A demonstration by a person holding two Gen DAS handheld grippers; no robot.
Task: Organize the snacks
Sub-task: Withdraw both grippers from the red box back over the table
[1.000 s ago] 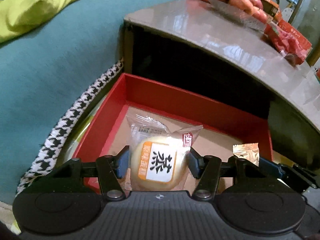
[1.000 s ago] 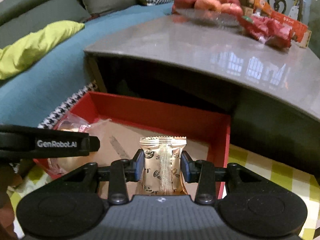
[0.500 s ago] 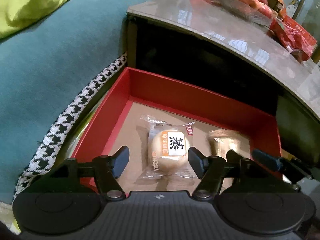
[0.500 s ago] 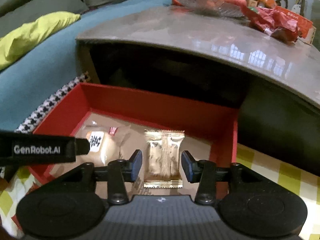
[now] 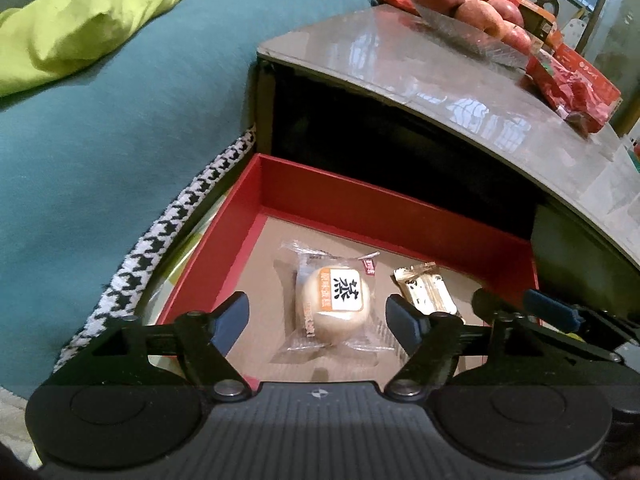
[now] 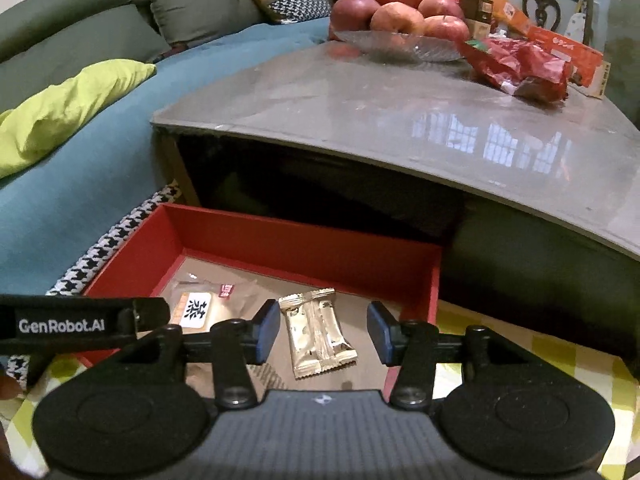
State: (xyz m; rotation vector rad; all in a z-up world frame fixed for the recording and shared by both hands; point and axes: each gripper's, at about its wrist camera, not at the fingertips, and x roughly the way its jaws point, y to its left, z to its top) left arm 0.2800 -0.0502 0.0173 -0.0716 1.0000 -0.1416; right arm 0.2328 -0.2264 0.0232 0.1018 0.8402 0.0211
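A round pastry in clear wrap [image 5: 336, 306] lies on the brown floor of the red box [image 5: 360, 206]. My left gripper [image 5: 318, 316] hovers over it, jaws opening, pads clear of the wrapper on both sides. Beside the pastry lies a gold snack packet [image 5: 426, 292]. In the right wrist view the same gold packet [image 6: 318, 330] rests flat in the red box [image 6: 304, 240], below my right gripper [image 6: 322, 330], whose jaws are opening and do not touch it. The pastry [image 6: 198, 308] shows left of it, partly behind the left gripper's arm [image 6: 80, 322].
A grey glossy table [image 6: 400, 120] overhangs the box, bearing a glass dish of apples [image 6: 400, 26] and red snack bags [image 6: 516, 64]. A teal sofa [image 5: 100, 120] with a lime cushion [image 5: 76, 28] lies left. Yellow checked cloth [image 6: 540, 360] lies under the box.
Both grippers let go: the left released the pastry, the right released the gold packet. Both snacks now lie on the box floor, and both pairs of jaws have spread and risen slightly.
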